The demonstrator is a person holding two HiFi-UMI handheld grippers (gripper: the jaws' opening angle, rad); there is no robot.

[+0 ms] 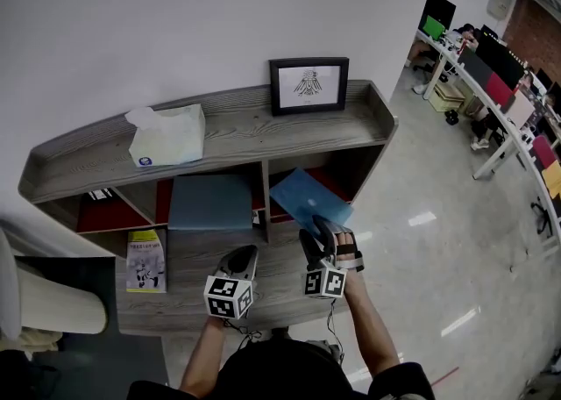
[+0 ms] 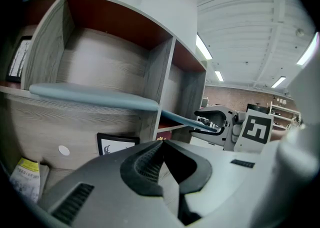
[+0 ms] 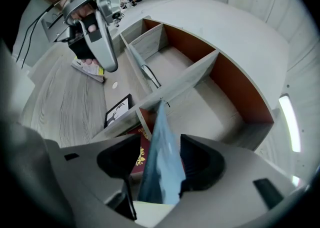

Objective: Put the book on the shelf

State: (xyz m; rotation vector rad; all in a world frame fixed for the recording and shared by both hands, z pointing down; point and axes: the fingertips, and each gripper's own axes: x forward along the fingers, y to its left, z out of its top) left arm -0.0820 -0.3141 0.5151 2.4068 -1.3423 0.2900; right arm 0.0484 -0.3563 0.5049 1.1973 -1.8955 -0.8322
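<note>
Book [image 3: 161, 172], thin and blue, stands on edge between the right claw's [image 3: 159, 147] pads. The pads are spread wide and do not clamp it. Its far end reaches the mouth of the shelf [image 1: 245, 126] compartment straight ahead of that claw. Left claw [image 2: 162, 144], closed and empty, hovers just beside the right one, facing the neighbouring compartment, where another blue book [image 1: 210, 201] lies.

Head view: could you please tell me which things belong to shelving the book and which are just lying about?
Job in hand: blue book, between the jaws of the right gripper; shelf.
Lying about: tissue box; framed picture; booklet.
</note>
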